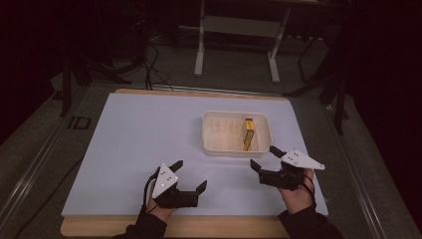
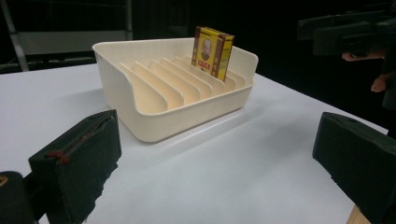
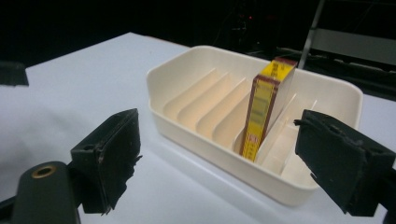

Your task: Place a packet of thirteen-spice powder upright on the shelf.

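Box: yellow box (image 1: 248, 133) stands on edge in a right-hand slot of the cream tray (image 1: 211, 144), centre-right of the high view.
Long axis: runs up-frame, away from the person.
Nearer: right gripper (image 1: 266, 158), jaws wide, empty, just below the tray.
Left gripper (image 1: 190, 175): wide, empty, lower centre.

Lab or recording workspace, not a home. Dim room, light falling mainly on the tabletop (image 1: 149, 149): a white sheet over a wooden board, wood edge showing at near and far sides. Beyond the tabletop, a grey floor with loose black cables (image 1: 152, 67) trailing across it. Farther behind the tabletop, the white metal legs of a stand or bench frame (image 1: 239, 45). Dark equipment legs to either side of the tabletop. Metal rail along the floor left of the tabletop. Surroundings otherwise too dark to read.
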A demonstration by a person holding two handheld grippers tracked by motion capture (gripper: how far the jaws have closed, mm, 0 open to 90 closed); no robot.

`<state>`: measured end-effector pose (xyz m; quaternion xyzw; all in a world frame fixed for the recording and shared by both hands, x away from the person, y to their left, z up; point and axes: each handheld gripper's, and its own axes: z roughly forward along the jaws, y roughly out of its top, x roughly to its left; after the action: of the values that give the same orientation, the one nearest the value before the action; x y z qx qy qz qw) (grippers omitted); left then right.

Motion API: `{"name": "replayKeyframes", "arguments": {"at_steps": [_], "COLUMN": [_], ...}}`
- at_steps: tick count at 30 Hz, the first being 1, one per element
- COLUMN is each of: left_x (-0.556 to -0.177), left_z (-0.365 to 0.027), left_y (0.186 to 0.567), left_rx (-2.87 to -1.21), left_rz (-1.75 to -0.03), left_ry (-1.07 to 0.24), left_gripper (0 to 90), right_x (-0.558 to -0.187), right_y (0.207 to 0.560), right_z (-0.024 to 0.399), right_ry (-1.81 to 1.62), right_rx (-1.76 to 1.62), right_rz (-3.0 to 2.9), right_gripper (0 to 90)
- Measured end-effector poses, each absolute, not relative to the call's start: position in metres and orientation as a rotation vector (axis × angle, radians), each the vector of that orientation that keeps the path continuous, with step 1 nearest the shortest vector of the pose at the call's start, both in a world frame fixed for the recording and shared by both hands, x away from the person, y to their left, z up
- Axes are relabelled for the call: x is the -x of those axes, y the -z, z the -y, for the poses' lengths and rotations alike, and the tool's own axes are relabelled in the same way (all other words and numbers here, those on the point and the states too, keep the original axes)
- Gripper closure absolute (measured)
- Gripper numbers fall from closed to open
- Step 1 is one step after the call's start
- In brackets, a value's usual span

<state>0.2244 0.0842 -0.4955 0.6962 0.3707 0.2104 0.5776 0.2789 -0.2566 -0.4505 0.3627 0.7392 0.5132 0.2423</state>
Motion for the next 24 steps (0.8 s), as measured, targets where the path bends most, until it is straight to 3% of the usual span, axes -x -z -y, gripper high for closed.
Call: {"name": "replayKeyframes", "arguments": {"at_steps": [24], "left_x": [-0.223], "left_z": [-0.084], "left_y": [0.496], "left_rx": [-1.637], "left_rz": [-0.849], "left_ry": [-0.491], "left_gripper": [1.9], "right_x": [-0.258], "right_y": [0.474], "right_z": [0.285], "right_ry": [-1.323], "right_rx": [-0.994], "right_rz": [-2.113], "right_gripper": [14.1]}}
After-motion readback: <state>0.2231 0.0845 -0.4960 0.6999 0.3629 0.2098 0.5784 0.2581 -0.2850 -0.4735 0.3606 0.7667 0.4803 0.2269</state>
